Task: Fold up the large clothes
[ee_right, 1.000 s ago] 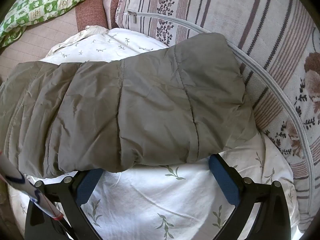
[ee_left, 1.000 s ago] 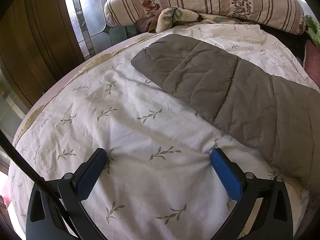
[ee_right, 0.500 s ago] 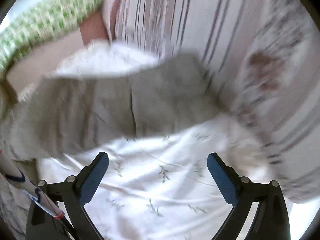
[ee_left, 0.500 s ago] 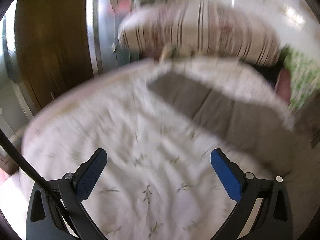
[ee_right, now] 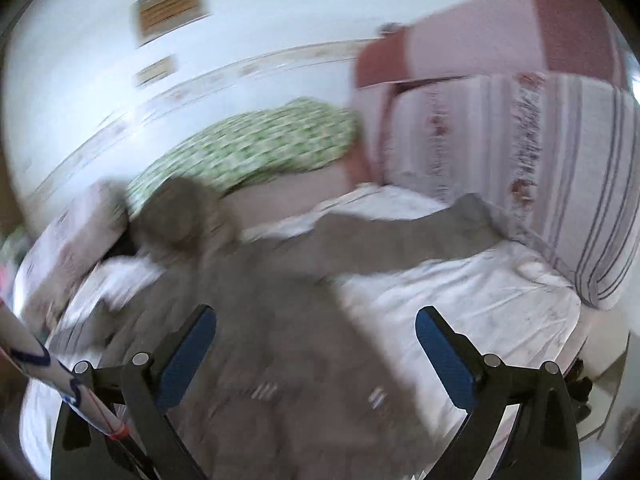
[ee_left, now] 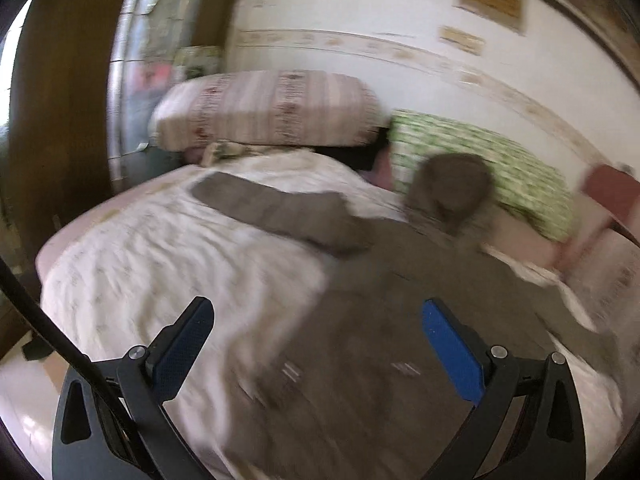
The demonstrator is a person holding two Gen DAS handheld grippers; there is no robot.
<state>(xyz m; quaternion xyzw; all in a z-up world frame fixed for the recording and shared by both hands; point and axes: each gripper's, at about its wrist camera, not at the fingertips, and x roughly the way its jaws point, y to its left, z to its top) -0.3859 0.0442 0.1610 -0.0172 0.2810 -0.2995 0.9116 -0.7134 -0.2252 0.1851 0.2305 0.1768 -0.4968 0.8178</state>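
Both views are motion-blurred, so fine detail is lost. Left gripper (ee_left: 316, 352) is spread wide, blue pads far apart, nothing clamped btwn them; it hangs above the bed w/ the left pad over the white bedsheet (ee_left: 168, 256) and the right pad over the grey padded jacket (ee_left: 400, 320). Can't tell if any finger touches fabric. Right gripper (ee_right: 316, 354) is likewise wide apart & holding nothing; left pad over the jacket (ee_right: 288, 320), right pad over the sheet (ee_right: 460, 292).

Jacket lies spread flat on the bed, body nearest the grippers, hood (ee_left: 452, 192) at the far end against a green checked pillow (ee_left: 504, 168). One sleeve (ee_left: 276, 208) reaches out across the sheet toward a striped floral cushion (ee_left: 264, 108); in the right wrist view the other sleeve (ee_right: 400, 236) stretches toward a second striped cushion (ee_right: 560, 168) at the bed's edge. A reddish-pink cushion (ee_right: 500, 36) sits on top of that one. Framed pictures (ee_right: 168, 10) hang on the white wall behind
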